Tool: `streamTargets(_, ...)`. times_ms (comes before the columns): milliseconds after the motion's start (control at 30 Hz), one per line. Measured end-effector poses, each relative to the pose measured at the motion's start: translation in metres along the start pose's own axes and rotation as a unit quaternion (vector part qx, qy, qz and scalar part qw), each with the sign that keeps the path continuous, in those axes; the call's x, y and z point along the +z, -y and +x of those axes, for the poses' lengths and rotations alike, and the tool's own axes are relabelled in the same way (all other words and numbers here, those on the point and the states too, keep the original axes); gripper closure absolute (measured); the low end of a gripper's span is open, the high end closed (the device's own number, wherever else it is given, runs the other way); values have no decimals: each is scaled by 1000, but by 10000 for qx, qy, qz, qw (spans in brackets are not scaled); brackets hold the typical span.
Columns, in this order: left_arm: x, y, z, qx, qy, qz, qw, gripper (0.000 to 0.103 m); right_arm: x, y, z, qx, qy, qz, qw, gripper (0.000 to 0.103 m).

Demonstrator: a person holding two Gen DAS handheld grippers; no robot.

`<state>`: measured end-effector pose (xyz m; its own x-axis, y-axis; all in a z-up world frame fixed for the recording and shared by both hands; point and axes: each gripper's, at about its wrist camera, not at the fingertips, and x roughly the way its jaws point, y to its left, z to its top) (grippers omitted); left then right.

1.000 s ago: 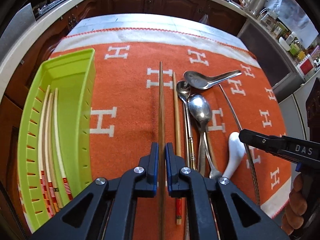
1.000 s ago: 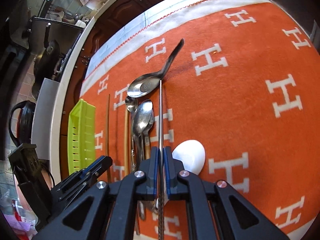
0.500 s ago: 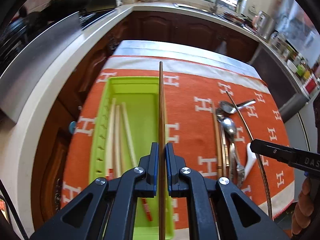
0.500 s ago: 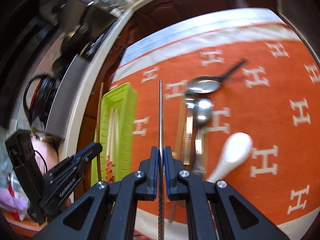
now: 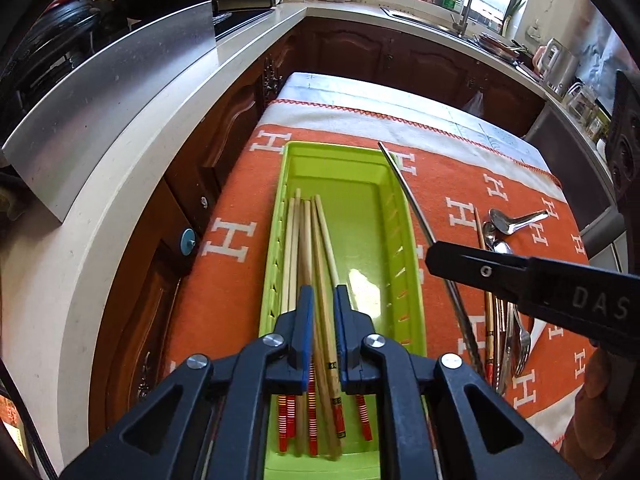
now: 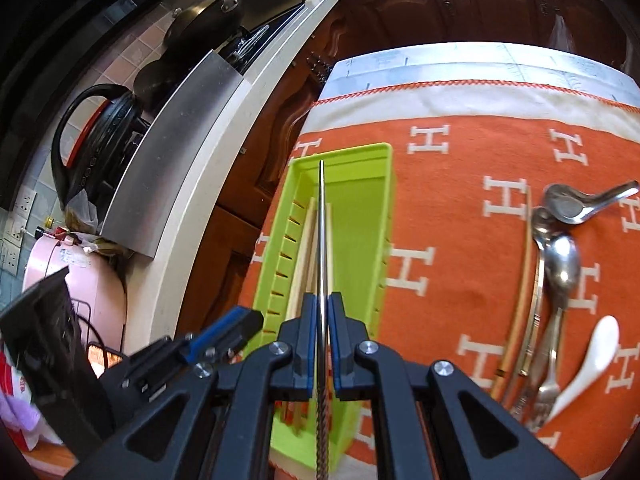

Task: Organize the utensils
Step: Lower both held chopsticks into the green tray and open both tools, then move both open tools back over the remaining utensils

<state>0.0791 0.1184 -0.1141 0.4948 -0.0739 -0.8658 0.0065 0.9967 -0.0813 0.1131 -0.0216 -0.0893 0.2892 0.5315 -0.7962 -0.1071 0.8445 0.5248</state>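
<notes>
My left gripper [image 5: 320, 300] hangs over the green tray [image 5: 400, 216] and its jaws are opening. A brown chopstick [image 5: 307, 248] shows between them, lying among several red-tipped chopsticks [image 5: 294, 232] in the tray; the pads are off it. My right gripper [image 6: 322, 304] is shut on a metal chopstick [image 6: 322, 232], which points along the tray above its floor. From the left wrist view the right gripper [image 5: 430, 256] and its metal chopstick [image 5: 404, 196] sit over the tray's right wall. The left gripper [image 6: 240, 322] shows low on the left in the right wrist view.
On the orange cloth [image 6: 460, 200] to the right lie a steel soup spoon [image 6: 576, 204], two spoons [image 6: 560, 264], a fork [image 6: 548, 384], a white ceramic spoon [image 6: 592, 360] and a wooden chopstick [image 6: 520, 280]. A counter edge [image 5: 132, 200] and steel panel [image 5: 112, 92] run along the left.
Both grippers swung left from the utensil pile to above the green tray. The left jaws have parted and the brown chopstick now lies in the tray. The right still grips the metal chopstick.
</notes>
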Motion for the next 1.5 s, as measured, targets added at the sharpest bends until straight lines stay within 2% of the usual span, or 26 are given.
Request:
streamTargets(267, 2, -15, -6, 143, 133, -203, 9996, 81, 7, -2, 21, -55, -97, 170, 9998, 95)
streamTargets(400, 3, -18, -8, 141, 167, -249, 9995, 79, 6, -3, 27, -176, -212, 53, 9996, 95)
streamTargets(633, 1, -13, -10, 95, 142, -223, 9996, 76, 3, -1, 22, -285, -169, -73, 9994, 95)
streamTargets(1000, 2, 11, -17, -17, 147, 10, 9999, 70, -12, 21, -10, -424, 26, -194, 9989, 95)
streamTargets(1500, -2, 79, -21, -397, 7, 711, 9967, 70, -45, 71, -83, -811, 515, -453, 9943, 95)
